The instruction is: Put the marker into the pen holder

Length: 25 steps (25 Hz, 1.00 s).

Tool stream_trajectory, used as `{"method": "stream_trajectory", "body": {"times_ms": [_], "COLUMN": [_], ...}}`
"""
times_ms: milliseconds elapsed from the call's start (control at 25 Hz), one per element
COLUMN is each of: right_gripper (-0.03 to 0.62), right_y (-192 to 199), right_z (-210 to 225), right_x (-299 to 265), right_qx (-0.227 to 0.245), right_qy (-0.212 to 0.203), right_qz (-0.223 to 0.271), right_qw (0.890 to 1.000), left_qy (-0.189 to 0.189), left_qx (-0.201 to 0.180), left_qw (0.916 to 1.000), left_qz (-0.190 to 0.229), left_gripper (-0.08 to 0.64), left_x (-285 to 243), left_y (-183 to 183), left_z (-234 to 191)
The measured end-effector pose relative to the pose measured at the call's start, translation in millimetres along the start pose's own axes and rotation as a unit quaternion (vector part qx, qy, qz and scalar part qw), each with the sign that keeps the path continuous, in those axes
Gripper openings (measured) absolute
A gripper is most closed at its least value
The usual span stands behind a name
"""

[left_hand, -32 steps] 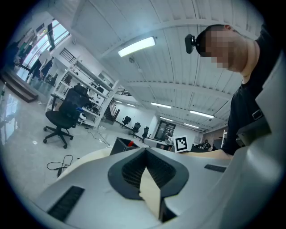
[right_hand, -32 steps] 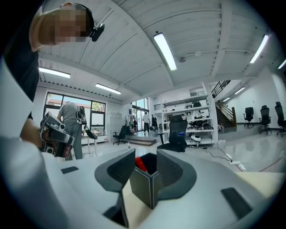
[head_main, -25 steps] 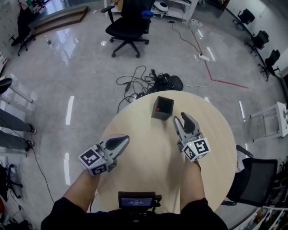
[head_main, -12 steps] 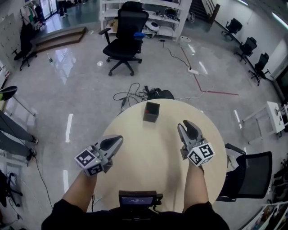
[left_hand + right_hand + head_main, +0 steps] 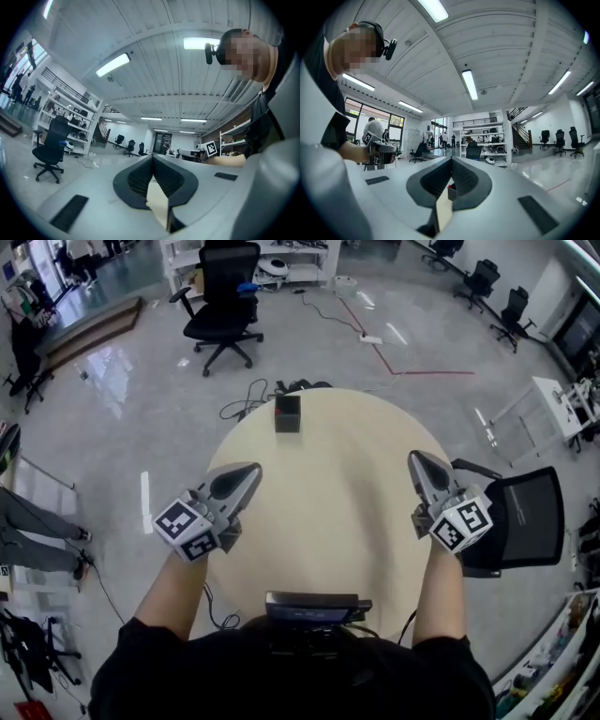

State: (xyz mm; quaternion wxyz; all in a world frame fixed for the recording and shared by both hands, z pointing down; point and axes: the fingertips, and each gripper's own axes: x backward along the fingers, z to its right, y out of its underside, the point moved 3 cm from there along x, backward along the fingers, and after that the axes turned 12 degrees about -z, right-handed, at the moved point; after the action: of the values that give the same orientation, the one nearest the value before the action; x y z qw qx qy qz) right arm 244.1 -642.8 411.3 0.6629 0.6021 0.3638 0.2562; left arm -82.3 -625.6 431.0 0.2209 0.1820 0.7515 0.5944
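Short of the pen holder [image 5: 288, 414], my left gripper [image 5: 246, 472] and right gripper [image 5: 417, 463] were shut, empty; its marker [image 5: 450, 186] (probably light, stiff, slick) suited a mid-barrel grip.

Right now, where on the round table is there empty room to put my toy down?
The whole middle of the table is bare, from the pen holder at the far rim back to the black device by the person. The left gripper and right gripper hang at its sides; pass between them. Cables crowd the floor beyond the pen holder.
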Motion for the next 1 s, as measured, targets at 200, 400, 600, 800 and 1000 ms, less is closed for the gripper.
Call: {"method": "stream_trajectory", "body": {"times_ms": [200, 400, 600, 800, 1000], "right_gripper": [0.003, 0.003, 0.003, 0.003, 0.003], "right_y": [-10, 9, 9, -4, -7], "right_z": [-8, -26, -32, -54, -74], "right_x": [106, 190, 240, 266, 273], "right_qx": [-0.021, -0.029, -0.051, -0.072, -0.07], "right_qy": [0.009, -0.042, -0.072, -0.065, -0.047], "right_qz": [0.0, -0.02, -0.021, 0.005, 0.013], "right_qw": [1.0, 0.998, 0.996, 0.995, 0.996], "left_qy": [0.028, 0.021, 0.007, 0.024, 0.036], "left_qx": [-0.02, -0.015, -0.005, -0.02, -0.022], "left_qw": [0.9993, 0.9996, 1.0, 0.9995, 0.9991], "left_qz": [-0.016, -0.014, -0.004, 0.009, 0.008], "left_gripper": [-0.009, -0.009, -0.009, -0.009, -0.009], "left_x": [-15, -16, -6, 18, 39], "left_y": [-18, -10, -3, -14, -13], "left_z": [74, 169, 232, 256, 255]}}
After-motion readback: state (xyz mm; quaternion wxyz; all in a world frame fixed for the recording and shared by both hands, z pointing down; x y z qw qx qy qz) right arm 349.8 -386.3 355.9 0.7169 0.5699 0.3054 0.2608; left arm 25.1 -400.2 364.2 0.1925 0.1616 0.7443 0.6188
